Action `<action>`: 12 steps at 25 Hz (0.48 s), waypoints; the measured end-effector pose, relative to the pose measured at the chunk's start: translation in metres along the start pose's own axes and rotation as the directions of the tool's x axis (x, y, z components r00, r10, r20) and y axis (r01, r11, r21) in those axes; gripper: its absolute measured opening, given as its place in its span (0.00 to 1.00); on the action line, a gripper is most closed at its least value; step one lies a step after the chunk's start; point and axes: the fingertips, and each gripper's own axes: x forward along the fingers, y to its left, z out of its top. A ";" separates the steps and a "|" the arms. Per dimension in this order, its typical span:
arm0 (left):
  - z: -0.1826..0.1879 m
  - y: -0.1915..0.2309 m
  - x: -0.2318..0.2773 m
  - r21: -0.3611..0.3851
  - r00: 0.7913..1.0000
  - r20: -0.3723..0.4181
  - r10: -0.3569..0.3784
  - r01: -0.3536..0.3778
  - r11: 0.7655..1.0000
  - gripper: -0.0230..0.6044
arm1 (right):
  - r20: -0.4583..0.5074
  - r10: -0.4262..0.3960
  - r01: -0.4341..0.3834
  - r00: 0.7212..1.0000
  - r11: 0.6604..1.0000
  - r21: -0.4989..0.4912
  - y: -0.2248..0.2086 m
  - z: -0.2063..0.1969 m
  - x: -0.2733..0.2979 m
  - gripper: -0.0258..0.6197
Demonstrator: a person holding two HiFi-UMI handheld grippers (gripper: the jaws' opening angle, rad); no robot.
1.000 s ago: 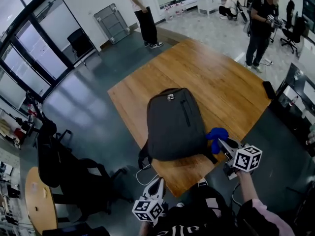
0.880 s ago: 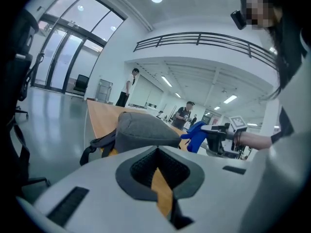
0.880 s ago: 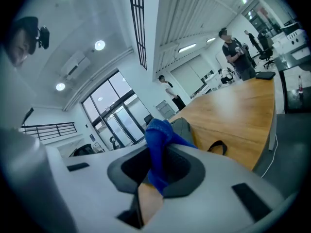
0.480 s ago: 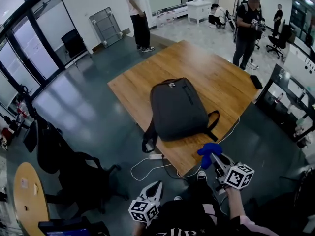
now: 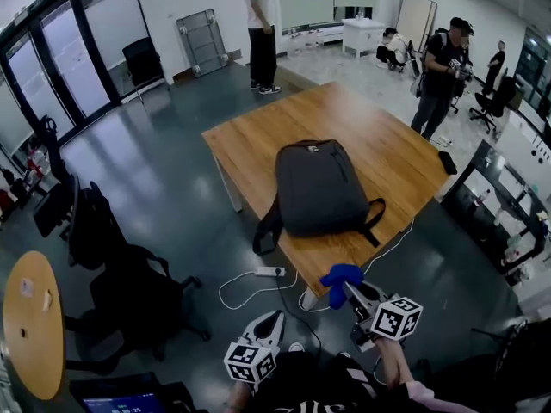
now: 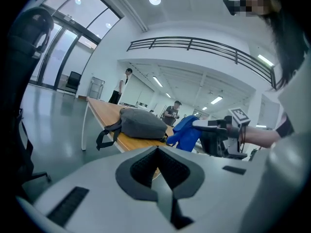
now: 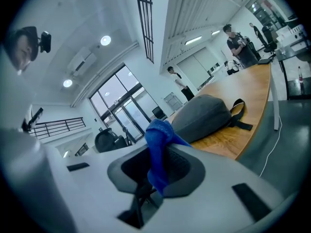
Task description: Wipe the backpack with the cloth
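A dark grey backpack point(image 5: 320, 188) lies flat on the wooden table point(image 5: 379, 136), with its straps hanging over the near edge. My right gripper point(image 5: 353, 291) is shut on a blue cloth point(image 5: 341, 277) and hangs over the floor, short of the table's near edge and apart from the backpack. In the right gripper view the cloth point(image 7: 158, 149) stands up between the jaws, with the backpack point(image 7: 204, 115) beyond it. My left gripper point(image 5: 272, 321) is low over the floor, shut and empty. The left gripper view shows the backpack point(image 6: 142, 123) and the cloth point(image 6: 184, 133) ahead.
A white power strip point(image 5: 269, 272) and its cable lie on the floor at the table's near edge. A black office chair point(image 5: 129, 286) and a small round table point(image 5: 30, 317) stand at left. A black flat object point(image 5: 448, 163) lies on the table's right corner. People stand beyond the table.
The view has backed away from the table. My right gripper, still holding the cloth, has come off the backpack's side and now hangs over the floor. The left gripper stays low.
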 end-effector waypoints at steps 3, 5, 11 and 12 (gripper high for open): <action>0.006 -0.009 -0.003 -0.004 0.999 0.038 0.007 -0.007 1.000 0.03 | -0.015 0.043 -0.044 0.999 0.998 -0.038 0.018 0.003 0.006 0.12; 0.009 -0.016 -0.003 -0.006 0.998 0.054 0.007 -0.007 1.000 0.03 | -0.019 0.082 -0.083 0.996 0.995 -0.053 0.032 0.006 0.006 0.12; 0.001 -0.064 -0.002 0.016 0.998 0.056 -0.026 0.025 1.000 0.03 | -0.033 0.111 -0.114 0.993 0.989 -0.097 0.040 -0.002 -0.035 0.12; 0.000 -0.076 0.000 0.022 0.998 0.060 -0.034 0.032 0.999 0.03 | -0.032 0.109 -0.112 0.993 0.989 -0.100 0.037 -0.004 -0.046 0.12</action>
